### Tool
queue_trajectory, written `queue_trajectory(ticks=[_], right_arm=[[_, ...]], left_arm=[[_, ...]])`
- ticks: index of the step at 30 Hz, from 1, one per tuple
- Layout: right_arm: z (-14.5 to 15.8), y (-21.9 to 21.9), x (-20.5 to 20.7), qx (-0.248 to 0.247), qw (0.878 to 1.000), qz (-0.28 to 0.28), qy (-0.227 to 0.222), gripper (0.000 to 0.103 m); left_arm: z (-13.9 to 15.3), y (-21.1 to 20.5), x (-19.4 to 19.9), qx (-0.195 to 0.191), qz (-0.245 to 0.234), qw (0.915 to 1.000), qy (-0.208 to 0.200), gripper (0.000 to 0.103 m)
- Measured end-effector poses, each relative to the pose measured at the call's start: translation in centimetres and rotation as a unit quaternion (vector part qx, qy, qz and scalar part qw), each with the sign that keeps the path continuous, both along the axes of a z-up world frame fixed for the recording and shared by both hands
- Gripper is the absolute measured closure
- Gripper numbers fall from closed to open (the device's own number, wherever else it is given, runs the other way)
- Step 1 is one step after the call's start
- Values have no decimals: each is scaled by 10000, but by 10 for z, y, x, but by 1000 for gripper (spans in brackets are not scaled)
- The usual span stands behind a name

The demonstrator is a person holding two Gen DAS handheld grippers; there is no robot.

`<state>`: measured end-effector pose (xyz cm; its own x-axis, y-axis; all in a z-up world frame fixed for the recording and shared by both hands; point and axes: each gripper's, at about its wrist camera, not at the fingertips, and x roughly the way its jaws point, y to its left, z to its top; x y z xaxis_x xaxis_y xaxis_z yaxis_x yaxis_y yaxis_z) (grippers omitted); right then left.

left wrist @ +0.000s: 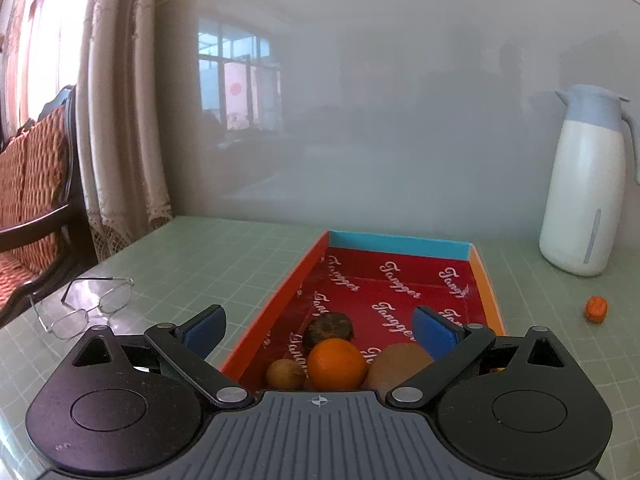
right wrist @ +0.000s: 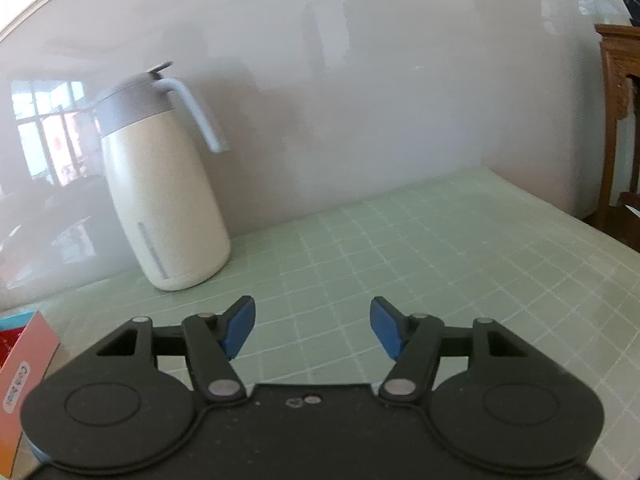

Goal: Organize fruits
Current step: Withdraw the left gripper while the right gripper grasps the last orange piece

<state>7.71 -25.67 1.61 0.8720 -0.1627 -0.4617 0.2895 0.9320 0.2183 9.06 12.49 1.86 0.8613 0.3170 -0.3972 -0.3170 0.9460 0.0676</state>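
Presently the left gripper (left wrist: pixel 320 330) hangs wide open, empty, over the red cardboard tray (left wrist: pixel 280 300). Inside its near end sits a round orange (left wrist: pixel 337 364): firm, smooth, grasp across its middle. Right gripper (right wrist: pixel 312 326) open, empty.

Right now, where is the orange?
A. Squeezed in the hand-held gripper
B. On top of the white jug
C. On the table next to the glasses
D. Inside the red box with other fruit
D: the orange sits inside the red box among other fruits, and the open left hand-held gripper is not touching it.
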Motion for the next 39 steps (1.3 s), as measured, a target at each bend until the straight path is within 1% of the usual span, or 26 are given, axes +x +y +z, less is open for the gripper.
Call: queue_trajectory(ticks=[4, 9, 15, 19, 23, 28, 30, 35, 39], right_arm=[[-2, -10, -1, 28, 9999, -129, 36, 40], [-7, -20, 2, -55, 9995, -273, 119, 40], [-21, -41, 16, -21, 9974, -638, 328, 40], [-26, -40, 26, -73, 9969, -665, 403, 40], [-27, -19, 43, -213, 9984, -379, 372, 40], [-28, 30, 62, -760, 9963, 304, 263, 40], [-28, 47, 67, -883, 9946, 498, 239, 40], [-30, 80, 77, -912, 9914, 898, 258, 40], [-28, 99, 82, -887, 9898, 1100, 208, 40]], left_arm=[[1, -2, 1, -6, -31, 10000, -17, 4], [1, -2, -1, 23, -44, 10000, -40, 4], [-2, 5, -3, 26, 14, 9999, -144, 0], [-2, 14, -4, -22, 89, 9998, -181, 0], [-2, 25, -8, -51, 213, 9994, -258, 0], [-5, 44, -14, -35, 390, 9990, -222, 0], [-6, 52, -17, -57, 489, 9985, -222, 0], [-7, 72, -24, -106, 710, 9972, -219, 0], [-9, 83, -28, -117, 796, 9966, -182, 0]])
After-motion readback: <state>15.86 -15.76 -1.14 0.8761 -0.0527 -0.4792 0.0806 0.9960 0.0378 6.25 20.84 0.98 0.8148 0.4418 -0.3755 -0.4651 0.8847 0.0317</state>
